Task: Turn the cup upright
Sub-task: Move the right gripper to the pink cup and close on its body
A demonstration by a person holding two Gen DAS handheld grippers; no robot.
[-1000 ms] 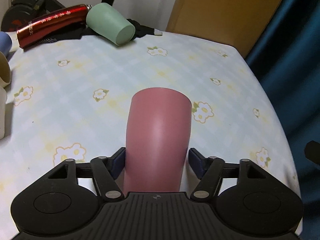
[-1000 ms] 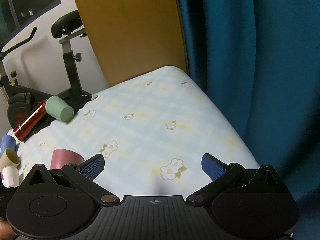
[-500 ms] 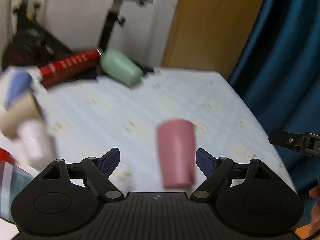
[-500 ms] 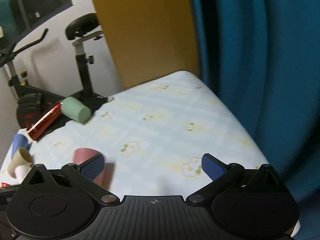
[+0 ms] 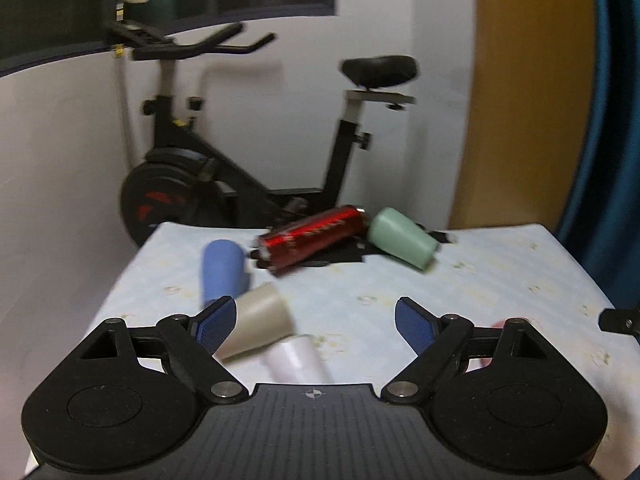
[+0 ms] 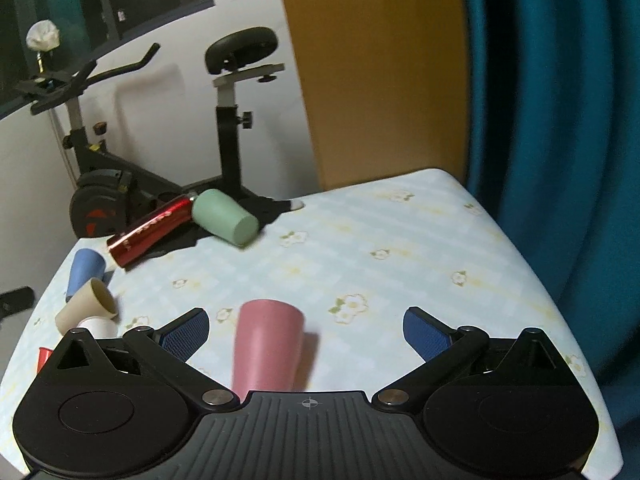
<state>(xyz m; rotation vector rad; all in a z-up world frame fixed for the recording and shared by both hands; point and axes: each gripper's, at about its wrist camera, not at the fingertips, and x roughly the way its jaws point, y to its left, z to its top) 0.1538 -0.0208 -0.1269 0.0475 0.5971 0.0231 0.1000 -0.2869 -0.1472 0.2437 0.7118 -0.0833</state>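
A pink cup stands on the flowered table, wider end up as far as I can tell, just ahead of my right gripper, which is open and empty. In the left wrist view only a sliver of the pink cup shows behind the right finger. My left gripper is open and empty, raised, facing a beige cup, a white cup and a blue cup lying on their sides.
A green cup and a red bottle lie on a black cloth at the table's far edge. An exercise bike stands behind. A blue curtain hangs right, beside a wooden panel.
My left gripper let go of the pink cup, pulled back, rose and swung left toward the lying cups. My right view shifted, bringing the pink cup between its fingers.
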